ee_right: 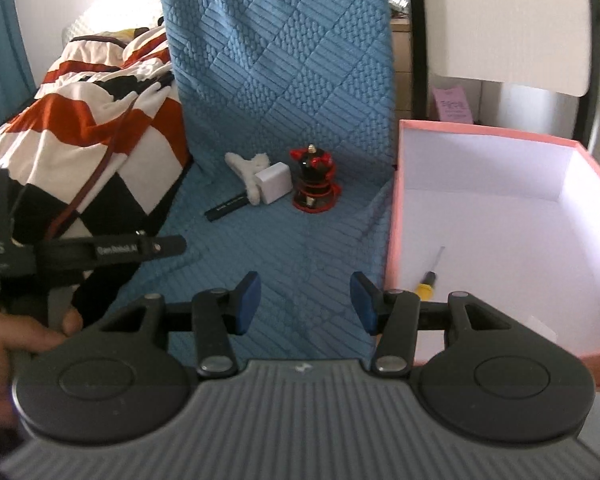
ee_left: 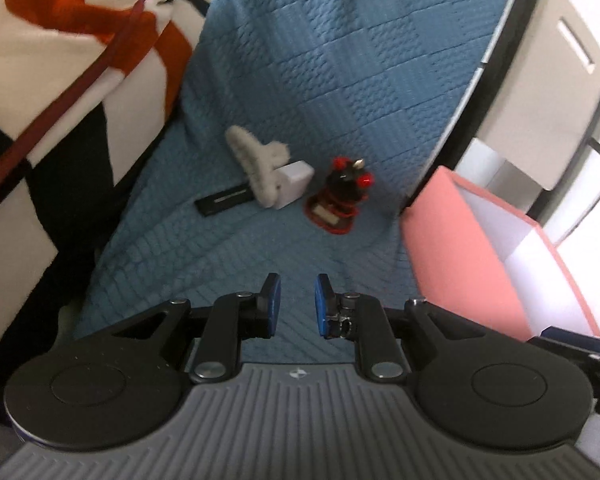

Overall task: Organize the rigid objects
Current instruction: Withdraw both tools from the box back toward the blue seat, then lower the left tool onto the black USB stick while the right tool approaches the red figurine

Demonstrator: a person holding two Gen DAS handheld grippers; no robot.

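Note:
Several small items lie together on the blue quilt (ee_left: 340, 60): a white fuzzy hair claw (ee_left: 256, 160), a white cube block (ee_left: 294, 184), a flat black bar (ee_left: 224, 200) and a black-and-red figurine (ee_left: 342, 196). My left gripper (ee_left: 298, 302) hovers short of them, its jaws a narrow gap apart with nothing between. In the right wrist view the same hair claw (ee_right: 244, 172), block (ee_right: 275, 182), bar (ee_right: 228, 208) and figurine (ee_right: 315, 186) sit ahead. My right gripper (ee_right: 306, 300) is open and empty. A yellow-handled screwdriver (ee_right: 428, 280) lies in the pink box (ee_right: 396, 200).
The pink box (ee_left: 460, 248), white inside, stands at the right on the quilt's edge. A red, white and black blanket (ee_right: 92, 120) is heaped on the left. A hand (ee_right: 20, 336) holds the left gripper's black frame (ee_right: 100, 252). White furniture (ee_left: 540, 80) stands behind the box.

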